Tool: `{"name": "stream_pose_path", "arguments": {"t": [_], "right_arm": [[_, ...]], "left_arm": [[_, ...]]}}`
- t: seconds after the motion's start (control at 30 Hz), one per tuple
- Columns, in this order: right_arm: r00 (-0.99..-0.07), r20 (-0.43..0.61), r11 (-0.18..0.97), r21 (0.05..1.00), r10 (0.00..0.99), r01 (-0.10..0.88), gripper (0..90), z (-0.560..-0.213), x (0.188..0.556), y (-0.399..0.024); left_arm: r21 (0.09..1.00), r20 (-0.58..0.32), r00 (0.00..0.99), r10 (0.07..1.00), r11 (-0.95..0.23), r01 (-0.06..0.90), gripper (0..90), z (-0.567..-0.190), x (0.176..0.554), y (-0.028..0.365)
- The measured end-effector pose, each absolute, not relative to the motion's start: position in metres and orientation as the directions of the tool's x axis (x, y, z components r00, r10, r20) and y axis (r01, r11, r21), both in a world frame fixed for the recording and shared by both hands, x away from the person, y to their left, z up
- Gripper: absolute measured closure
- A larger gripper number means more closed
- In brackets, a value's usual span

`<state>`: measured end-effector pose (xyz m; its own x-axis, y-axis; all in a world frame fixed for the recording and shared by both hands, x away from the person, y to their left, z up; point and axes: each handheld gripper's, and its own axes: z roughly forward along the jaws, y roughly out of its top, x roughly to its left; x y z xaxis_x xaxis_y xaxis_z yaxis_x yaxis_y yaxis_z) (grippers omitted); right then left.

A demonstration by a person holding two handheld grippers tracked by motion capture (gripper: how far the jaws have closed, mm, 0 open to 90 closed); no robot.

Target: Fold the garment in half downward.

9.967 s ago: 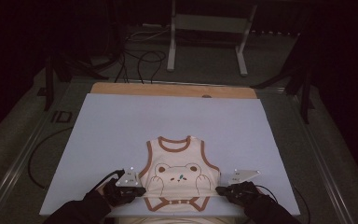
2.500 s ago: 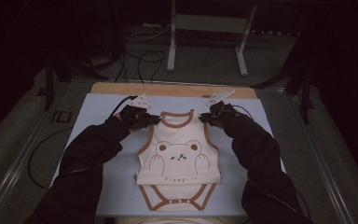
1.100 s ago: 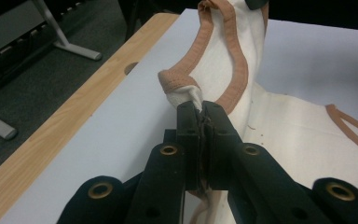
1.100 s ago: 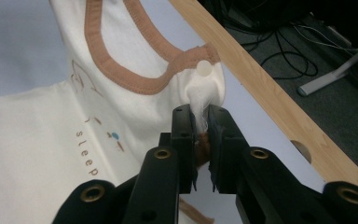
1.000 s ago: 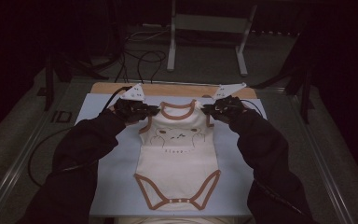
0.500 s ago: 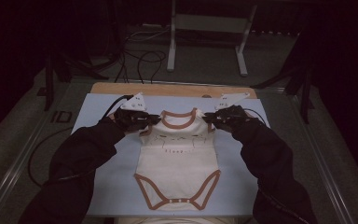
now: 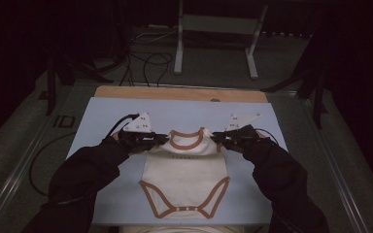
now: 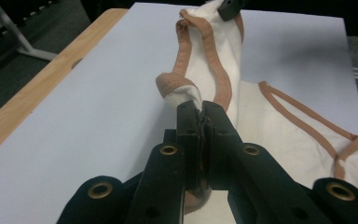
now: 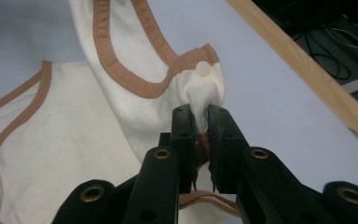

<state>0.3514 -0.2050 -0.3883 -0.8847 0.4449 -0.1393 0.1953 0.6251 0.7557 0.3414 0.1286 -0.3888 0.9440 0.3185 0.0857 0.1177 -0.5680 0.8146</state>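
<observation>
Cream bodysuit with brown trim sits centre of the high view on the pale blue mat, neck opening toward the top of frame, leg end near the bottom edge. Left gripper is clamped on the left shoulder strap; in the left gripper view the fabric is bunched between its jaws. Right gripper is clenched on the right shoulder strap, white cloth pinched between jaws. Shoulders are lifted and pulled taut between both; the lower body lies flat.

High view: above my side, facing forward and down over the table. Gripper views: close, along my own jaws. Shared by all: the bodysuit and table.
</observation>
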Motion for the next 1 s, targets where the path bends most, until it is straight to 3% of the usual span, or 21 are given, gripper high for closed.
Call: {"name": "stream_pose_path", "arguments": {"t": [1.0], "right_arm": [[-0.924,-0.068,0.596,0.781,0.377,0.186,81.4,-0.418,0.285,-0.208]], "left_arm": [[0.787,0.067,0.961,0.268,-0.606,0.114,86.5,-0.431,0.278,0.13]]}}
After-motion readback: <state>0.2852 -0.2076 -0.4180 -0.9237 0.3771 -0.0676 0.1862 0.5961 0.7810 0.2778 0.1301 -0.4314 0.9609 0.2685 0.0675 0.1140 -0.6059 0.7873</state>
